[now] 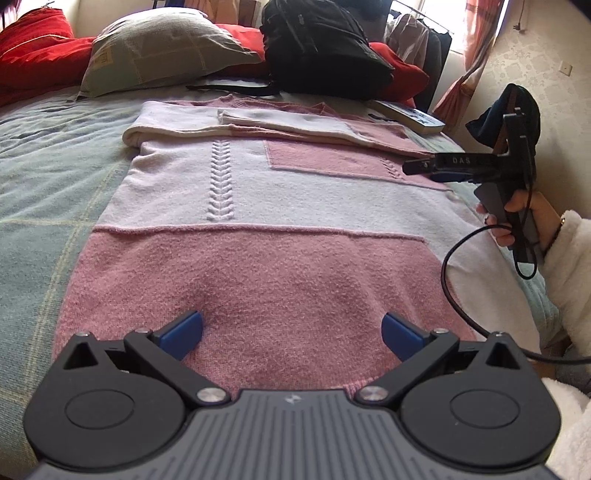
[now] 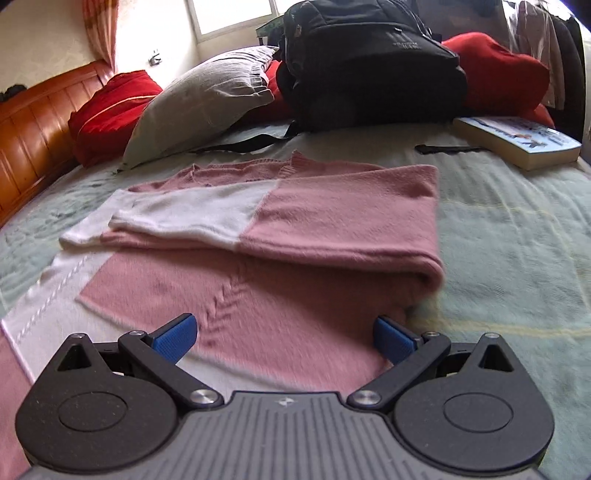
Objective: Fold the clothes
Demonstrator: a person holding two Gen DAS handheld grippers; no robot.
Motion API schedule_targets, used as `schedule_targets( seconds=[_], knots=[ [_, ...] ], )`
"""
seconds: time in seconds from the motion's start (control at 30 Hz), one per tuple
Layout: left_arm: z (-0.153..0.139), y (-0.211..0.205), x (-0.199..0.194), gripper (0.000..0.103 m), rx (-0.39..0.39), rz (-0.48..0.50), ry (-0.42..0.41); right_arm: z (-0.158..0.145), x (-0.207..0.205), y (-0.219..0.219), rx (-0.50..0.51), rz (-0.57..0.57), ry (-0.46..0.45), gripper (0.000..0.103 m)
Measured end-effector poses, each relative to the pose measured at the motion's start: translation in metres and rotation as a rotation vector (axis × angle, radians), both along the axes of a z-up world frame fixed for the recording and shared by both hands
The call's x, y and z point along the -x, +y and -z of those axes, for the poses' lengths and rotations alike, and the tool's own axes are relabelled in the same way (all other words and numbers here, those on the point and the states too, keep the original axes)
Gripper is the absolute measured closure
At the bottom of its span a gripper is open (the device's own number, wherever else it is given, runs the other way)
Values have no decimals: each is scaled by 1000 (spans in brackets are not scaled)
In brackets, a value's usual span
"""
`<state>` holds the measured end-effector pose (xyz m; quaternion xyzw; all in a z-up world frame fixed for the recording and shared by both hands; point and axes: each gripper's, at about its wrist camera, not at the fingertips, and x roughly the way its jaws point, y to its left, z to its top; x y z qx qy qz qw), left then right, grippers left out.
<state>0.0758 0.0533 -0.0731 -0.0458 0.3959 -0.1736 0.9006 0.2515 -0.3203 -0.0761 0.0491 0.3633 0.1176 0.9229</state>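
A pink and white knitted sweater (image 1: 258, 229) lies spread flat on a bed covered with a pale green checked bedspread (image 1: 55, 177). Its sleeves are folded across the chest: in the right wrist view a pink and white sleeve (image 2: 295, 218) lies crosswise over the body, its fold rounded at the right edge of the garment. A cable-stitch column (image 1: 220, 177) runs down the white panel, and a pink rectangular block sits beside it.

The left gripper (image 1: 291, 334) hovers low over the pink hem end of the sweater, its jaws spread wide with nothing between the blue pads (image 1: 183, 334). Whether the pads touch the knit cannot be told.

The right gripper (image 2: 286, 338) is likewise spread wide and empty, poised over the pink block near the sweater's right edge, with its right pad close to where the garment meets the bedspread. In the left wrist view the same tool (image 1: 436, 164) shows from the side, held over the sweater's right edge by a hand (image 1: 524, 218) in a fluffy white sleeve (image 1: 569, 266), a black cable (image 1: 448, 273) looping down from it.

At the head of the bed stand a grey patterned pillow (image 1: 155, 48), red cushions (image 1: 33, 51) and a black backpack (image 1: 321, 44), its strap trailing on the bedspread. A thick paperback book (image 2: 517, 142) lies near the bed's far right edge, well apart from the sweater. A wooden headboard (image 2: 33, 129) shows at the left in the right wrist view, and clothes hang on a rack (image 1: 417, 33) by the window.
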Motion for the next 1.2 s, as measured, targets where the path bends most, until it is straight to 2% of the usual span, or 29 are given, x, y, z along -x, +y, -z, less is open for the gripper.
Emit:
schedule_targets(
  seconds=[0.13, 0.33, 0.4, 0.47, 0.57, 0.7, 0.77, 0.87, 1.0, 1.2],
  knots=[
    [-3, 0, 4, 1, -28, 27, -12, -11, 18, 8, 82, 3, 19, 0],
    [-15, 0, 11, 1, -38, 43, -84, -30, 65, 39, 80, -139, -21, 0],
    [-6, -3, 12, 1, -49, 63, -68, -31, 80, 51, 97, -191, -24, 0],
    [4, -6, 13, 1, -62, 84, -48, -27, 95, 59, 108, -223, -15, 0],
    [13, -12, 26, 1, -126, 117, -123, -14, 113, 64, 122, -227, 29, 0],
    [10, -11, 34, 1, -123, 107, -121, 5, 136, 57, 120, -198, 14, 0],
    [7, -9, 37, 1, -114, 99, -108, 6, 148, 61, 176, -216, -11, 0],
    [-2, -10, 45, 1, -131, 108, -116, -2, 156, 63, 185, -215, 10, 0],
    [-8, -26, 68, 1, -262, 177, -195, -16, 172, 73, 155, -248, -27, 0],
    [-1, -53, 97, 1, -455, 265, -292, -28, 200, 106, 180, -381, -117, 0]
  ],
)
